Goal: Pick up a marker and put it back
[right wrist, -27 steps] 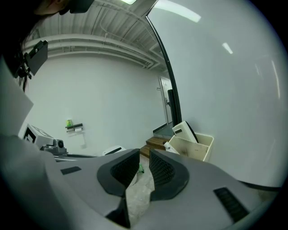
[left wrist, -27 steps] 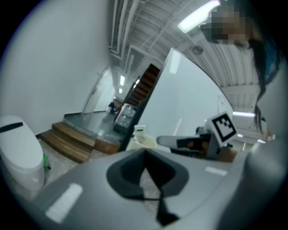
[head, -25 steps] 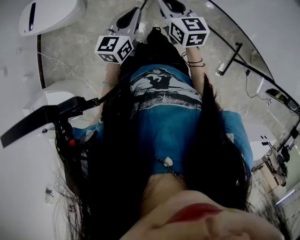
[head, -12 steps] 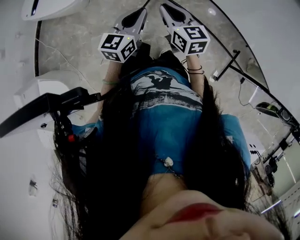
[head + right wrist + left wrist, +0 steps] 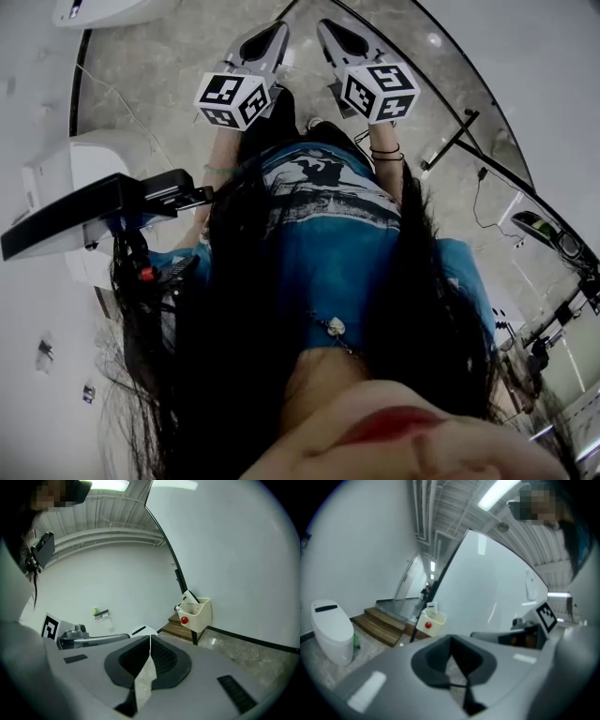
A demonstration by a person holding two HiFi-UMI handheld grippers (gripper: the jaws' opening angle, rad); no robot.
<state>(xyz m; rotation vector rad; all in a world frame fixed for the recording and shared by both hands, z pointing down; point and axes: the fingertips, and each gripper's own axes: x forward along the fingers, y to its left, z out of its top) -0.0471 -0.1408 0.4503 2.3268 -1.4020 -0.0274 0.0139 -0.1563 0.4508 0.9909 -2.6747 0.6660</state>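
No marker was visible in any of the 3 views, so I could not tell which way it lay from the tongs, how its long axis ran, or which hand was nearer. The left tongs [image 5: 451,644] and the right tongs [image 5: 150,641] were both closed at the tips with nothing between them. They were held side by side in front of the person, above the floor [image 5: 169,84], facing a wall with a white box [image 5: 196,613]. In my judgement the marker had to be found first.

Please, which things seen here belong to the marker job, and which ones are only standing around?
For the job:
left gripper, shut, nothing in it
right gripper, shut, nothing in it
No marker is in view.

Just around:
toilet
wooden steps
cream wall box
black screen on a stand
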